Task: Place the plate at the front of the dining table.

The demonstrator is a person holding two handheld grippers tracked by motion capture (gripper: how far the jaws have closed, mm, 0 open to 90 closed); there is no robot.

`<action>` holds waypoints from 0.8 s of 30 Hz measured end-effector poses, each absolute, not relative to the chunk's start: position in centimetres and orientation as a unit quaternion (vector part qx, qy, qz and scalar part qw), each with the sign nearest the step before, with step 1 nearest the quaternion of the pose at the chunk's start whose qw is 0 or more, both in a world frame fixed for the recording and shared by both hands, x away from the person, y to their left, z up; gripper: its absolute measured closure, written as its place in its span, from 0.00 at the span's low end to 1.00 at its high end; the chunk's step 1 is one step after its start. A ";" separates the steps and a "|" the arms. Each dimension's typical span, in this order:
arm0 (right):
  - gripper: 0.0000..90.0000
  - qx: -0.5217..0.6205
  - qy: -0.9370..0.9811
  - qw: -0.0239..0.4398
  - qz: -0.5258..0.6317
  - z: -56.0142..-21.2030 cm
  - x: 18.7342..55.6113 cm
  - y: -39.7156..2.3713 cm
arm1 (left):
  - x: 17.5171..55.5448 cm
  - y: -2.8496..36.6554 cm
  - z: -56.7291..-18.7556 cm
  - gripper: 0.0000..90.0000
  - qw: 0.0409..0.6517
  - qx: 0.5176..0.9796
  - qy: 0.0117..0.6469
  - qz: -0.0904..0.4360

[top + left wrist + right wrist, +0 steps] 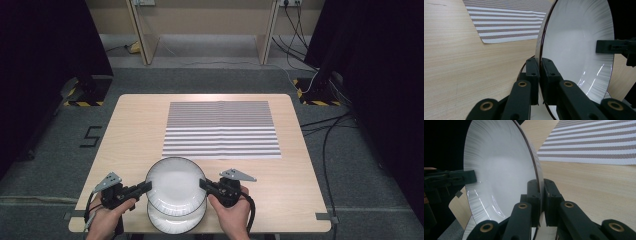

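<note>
Two grippers share one load at the near edge of the table [130, 125]. Largest item on it is the striped mat [221, 130], lying flat at the middle, well apart from the work. Next in size, two white plates with dark rims: the upper plate [175, 186] is held above the lower plate [176, 222], which rests on the wood just beneath it at the table's front edge. In the high view the upper plate overlaps the lower; whether they touch cannot be told.

Left gripper [148, 187] has its jaws clamped on the upper plate's left rim; the left gripper view shows both pads pressed to the thin edge. Right gripper [202, 183] is clamped likewise on the opposite rim, confirmed in the right gripper view.

Risks, as judged: each grip takes only a narrow bite of glazed rim, so the plate may pivot or slip if one hand rises faster than the other. Pulling the hands apart would strip a pad off. A drop would strike the lower plate and chip both.
</note>
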State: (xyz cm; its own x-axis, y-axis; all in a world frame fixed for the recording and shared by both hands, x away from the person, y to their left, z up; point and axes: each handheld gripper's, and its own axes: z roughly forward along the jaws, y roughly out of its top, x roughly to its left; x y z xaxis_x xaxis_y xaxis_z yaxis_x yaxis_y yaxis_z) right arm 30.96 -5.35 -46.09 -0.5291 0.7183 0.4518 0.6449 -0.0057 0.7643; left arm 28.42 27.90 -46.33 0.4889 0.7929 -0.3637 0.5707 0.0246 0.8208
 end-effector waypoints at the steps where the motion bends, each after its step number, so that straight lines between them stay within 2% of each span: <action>1: 0.94 0.483 0.704 0.037 0.519 -46.1 31.0 -5.4 | 28.4 27.9 -46.3 0.94 0.518 0.690 0.494 0.108; 24: 0.94 0.486 0.691 0.061 0.532 -44.7 32.0 -6.3 | 29.8 26.8 -45.5 0.93 0.528 0.692 0.479 0.113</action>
